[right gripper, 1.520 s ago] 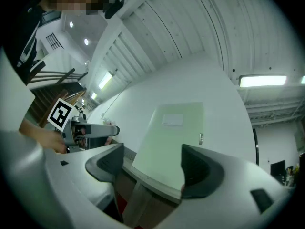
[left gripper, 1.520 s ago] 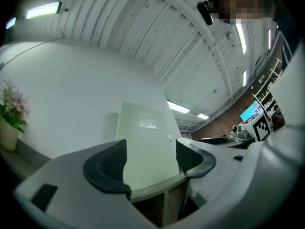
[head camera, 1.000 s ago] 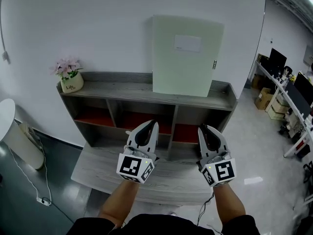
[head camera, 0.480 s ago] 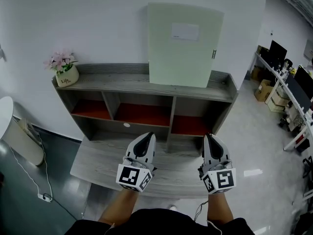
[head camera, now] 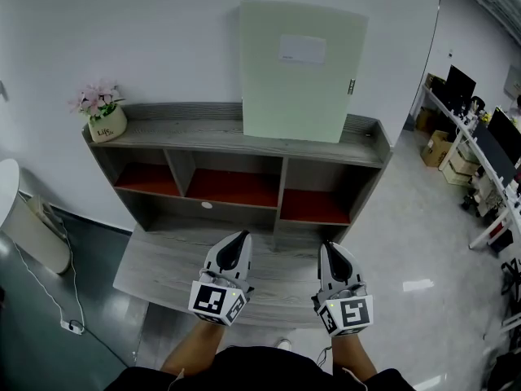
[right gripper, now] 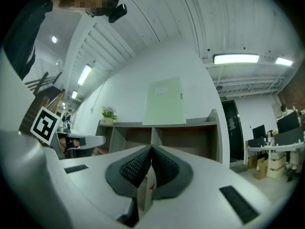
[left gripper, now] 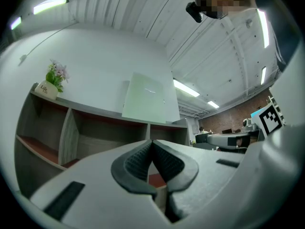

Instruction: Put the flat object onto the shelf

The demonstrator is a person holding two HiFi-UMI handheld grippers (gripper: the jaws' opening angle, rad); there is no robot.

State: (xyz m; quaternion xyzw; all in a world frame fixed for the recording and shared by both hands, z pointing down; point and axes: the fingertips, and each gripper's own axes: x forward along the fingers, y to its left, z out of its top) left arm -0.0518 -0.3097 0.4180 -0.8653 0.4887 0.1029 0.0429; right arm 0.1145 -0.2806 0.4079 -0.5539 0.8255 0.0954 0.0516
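Left hand-held gripper (head camera: 238, 239): jaws closed together, nothing between them, held above the grey wood-grain worktop (head camera: 155, 271). Right hand-held gripper (head camera: 329, 249): also closed and empty, level with the left one. Beyond both: grey wooden shelf (head camera: 195, 133) with red-floored compartments. On its top board, far left, a cream pot of pink flowers (head camera: 104, 119). Right of centre, the pale green flat rectangular panel (head camera: 301, 72) stands upright against the white wall (head camera: 122, 31).

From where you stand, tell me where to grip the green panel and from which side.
Grip the green panel by its left and right vertical edges, coming in from the front. It stands upright on the shelf top, apparently backed against the wall, so those edges look easiest to pinch.
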